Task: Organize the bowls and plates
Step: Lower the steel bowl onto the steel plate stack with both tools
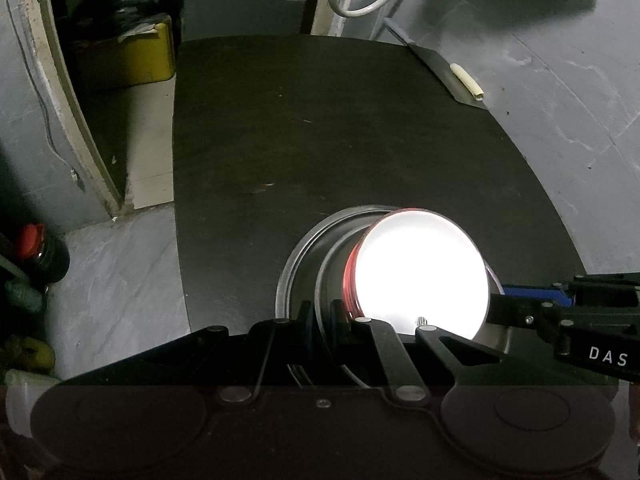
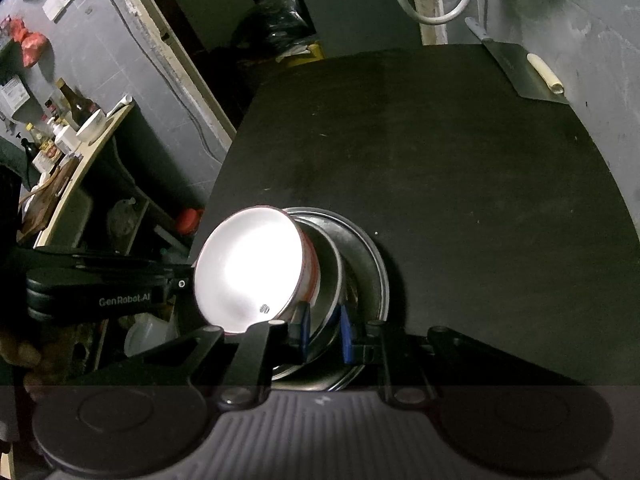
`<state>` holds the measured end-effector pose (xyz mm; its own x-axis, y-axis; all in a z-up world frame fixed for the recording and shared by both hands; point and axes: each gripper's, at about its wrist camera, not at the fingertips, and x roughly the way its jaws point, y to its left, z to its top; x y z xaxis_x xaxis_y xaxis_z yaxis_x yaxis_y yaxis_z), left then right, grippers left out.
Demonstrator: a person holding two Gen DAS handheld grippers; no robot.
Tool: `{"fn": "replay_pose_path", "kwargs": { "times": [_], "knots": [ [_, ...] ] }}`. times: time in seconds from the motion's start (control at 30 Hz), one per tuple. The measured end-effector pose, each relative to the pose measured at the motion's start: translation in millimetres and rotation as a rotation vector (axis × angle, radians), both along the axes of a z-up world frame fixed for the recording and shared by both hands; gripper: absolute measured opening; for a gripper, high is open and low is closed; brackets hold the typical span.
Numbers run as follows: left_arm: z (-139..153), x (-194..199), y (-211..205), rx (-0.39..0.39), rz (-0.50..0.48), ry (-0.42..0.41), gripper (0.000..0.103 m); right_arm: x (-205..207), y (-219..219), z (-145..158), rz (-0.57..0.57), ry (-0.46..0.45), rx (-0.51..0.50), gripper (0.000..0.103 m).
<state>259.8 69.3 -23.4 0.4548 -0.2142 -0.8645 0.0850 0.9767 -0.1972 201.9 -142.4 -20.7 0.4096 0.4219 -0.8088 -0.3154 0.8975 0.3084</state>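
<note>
While a black table top [image 1: 320, 128] fills both wrist views, a stack of dishes is seen at its near edge: a wide steel plate [image 1: 296, 264] lies lowest, a steel bowl [image 1: 336, 256] sits inside it, and a white bowl with a red outside [image 1: 420, 272] is tilted on top, its inside glaring under the light. Seen from the left wrist, the left gripper [image 1: 322, 320] is closed on the rim of the steel bowl, one blue pad on each side of the wall. Seen from the right wrist, the right gripper [image 2: 324, 328] is likewise clamped across the steel bowl's rim [image 2: 332, 276], just beside the white bowl [image 2: 248, 268]. Each gripper is also visible in the other's view, reaching toward the stack from the side. At the far right corner of the table, a flat steel scraper [image 1: 444, 76] with a pale handle is seen, well apart from the stack.
</note>
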Motion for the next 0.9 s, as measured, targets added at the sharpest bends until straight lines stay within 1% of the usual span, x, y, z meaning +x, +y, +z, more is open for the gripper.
{"fn": "replay_pose_path", "kwargs": {
  "times": [0.57,0.9],
  "knots": [
    [1.3,0.1,0.9,-0.003,0.004,-0.002,0.007,-4.4,0.7,-0.4,-0.016,-0.005,-0.001,0.018],
    [2.6,-1.3,-0.2,0.003,0.005,-0.024,0.007,-4.9,0.9,1.3,-0.024,-0.021,-0.005,0.018]
  ]
}}
